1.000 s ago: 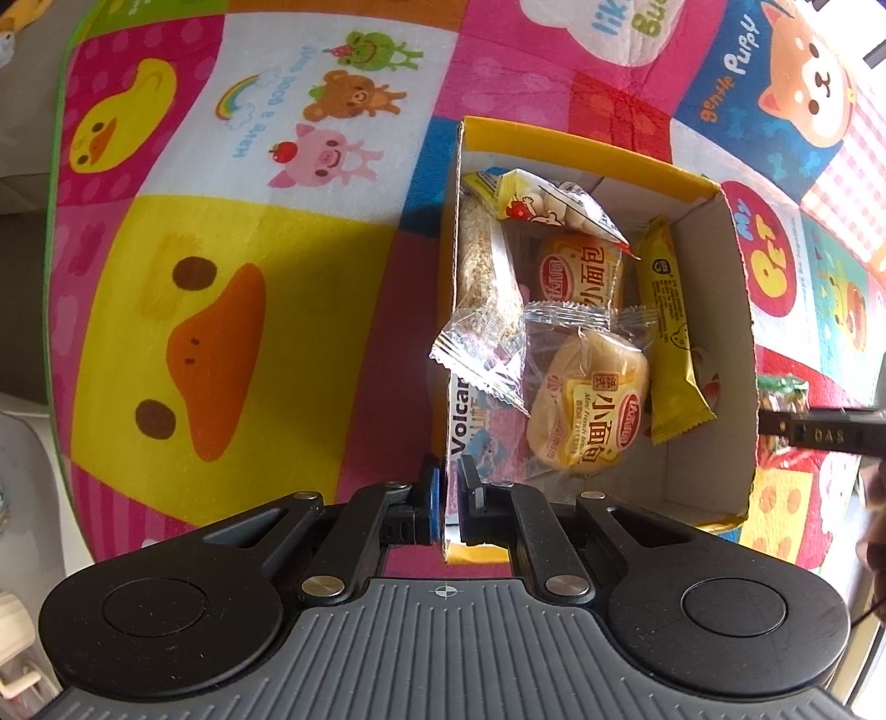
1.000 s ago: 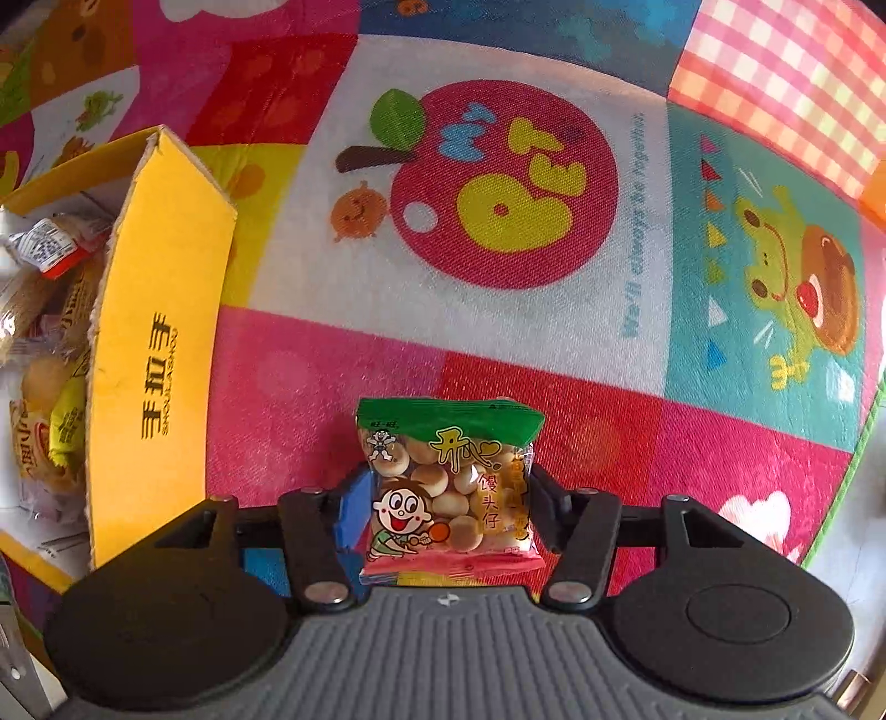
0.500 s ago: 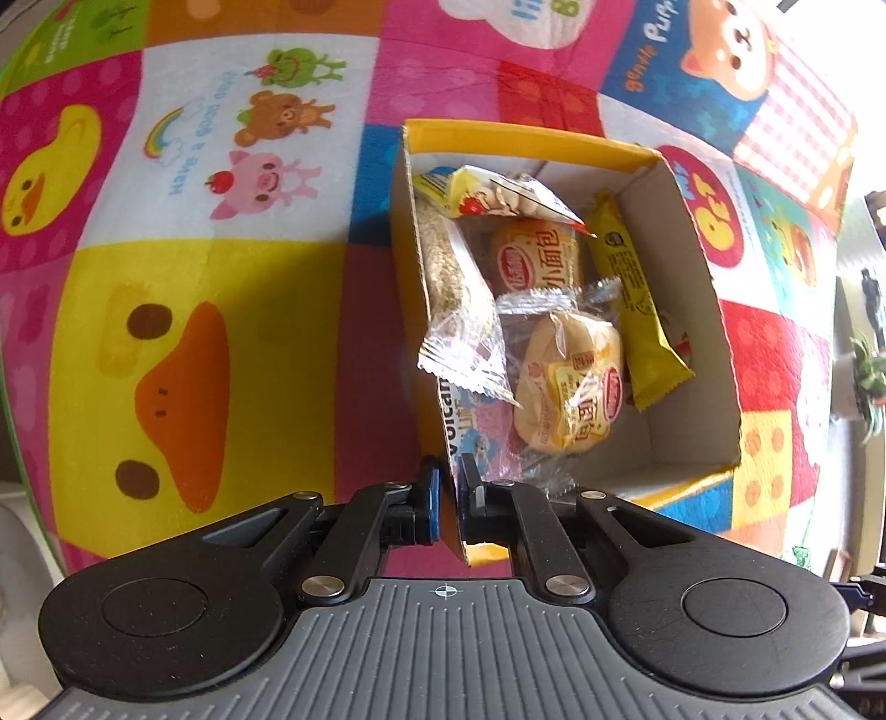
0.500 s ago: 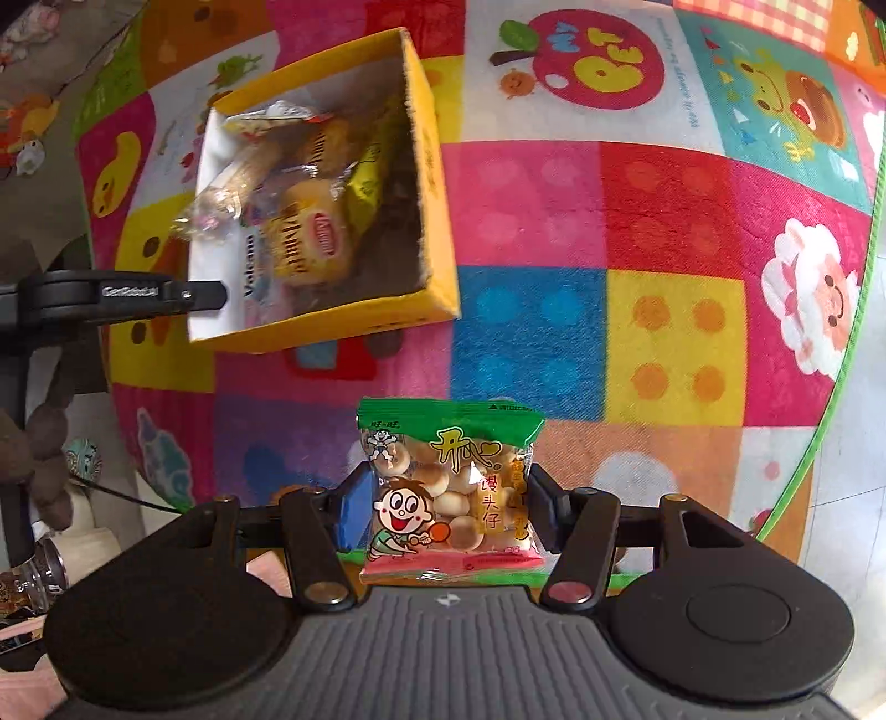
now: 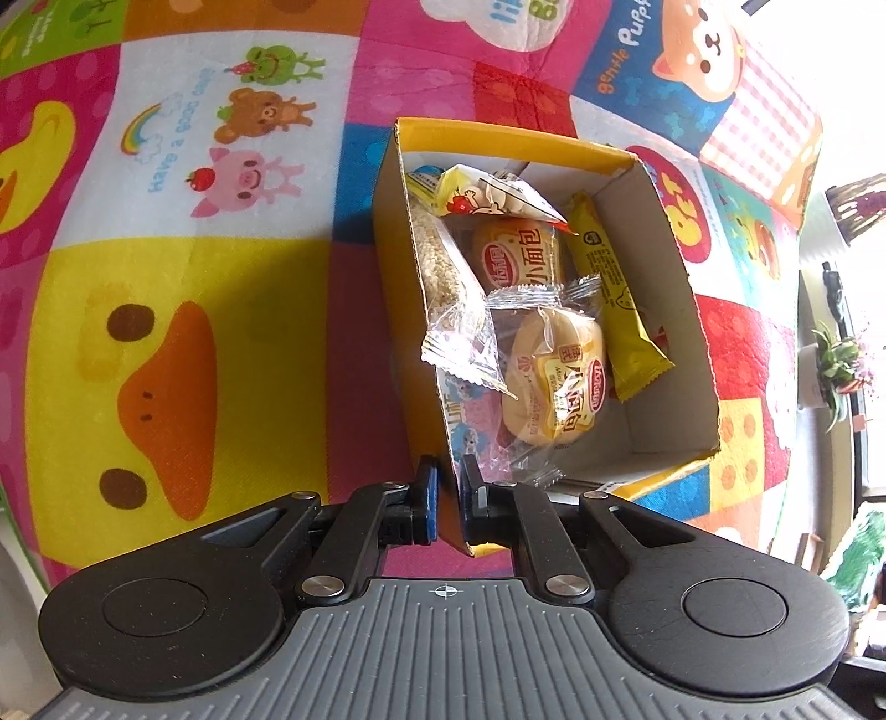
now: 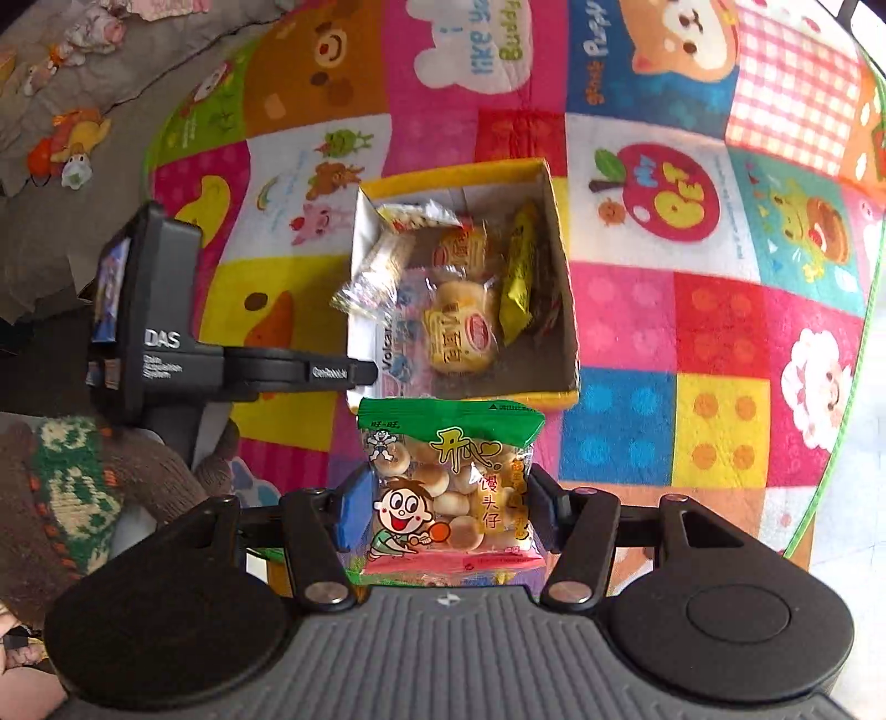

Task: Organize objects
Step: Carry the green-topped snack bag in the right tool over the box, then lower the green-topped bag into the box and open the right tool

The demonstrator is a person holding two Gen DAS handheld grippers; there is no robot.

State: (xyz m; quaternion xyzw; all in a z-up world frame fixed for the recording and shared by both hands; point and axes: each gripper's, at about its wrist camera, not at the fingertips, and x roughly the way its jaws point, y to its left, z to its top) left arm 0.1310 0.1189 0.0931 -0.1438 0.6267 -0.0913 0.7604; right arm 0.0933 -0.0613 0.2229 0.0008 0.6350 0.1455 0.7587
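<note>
Item: biscuit packet (image 6: 449,487), lower centre of frame, clamped in the right tongs (image 6: 443,512) above the play mat (image 6: 720,343) just short of the yellow box (image 6: 559,243); left tongs (image 5: 449,501) pinch the box's near wall; risk: crowded box, packet may perch on buns (image 6: 458,327) and slide out.

The play mat (image 6: 620,354) carries several prints — "MY PET" on the red apple (image 6: 667,191) near its far right edge, "gentle Puppy" beside the dog (image 5: 703,50) at the far edge, "Have a good day!" under the rainbow (image 5: 145,128). "DAS" and "Data Acquisition System" stand on the left gripper (image 6: 362,374) — its housing. The box (image 5: 686,332) wall reads "Volca…". Bun packets (image 5: 554,382) show "小面包".
</note>
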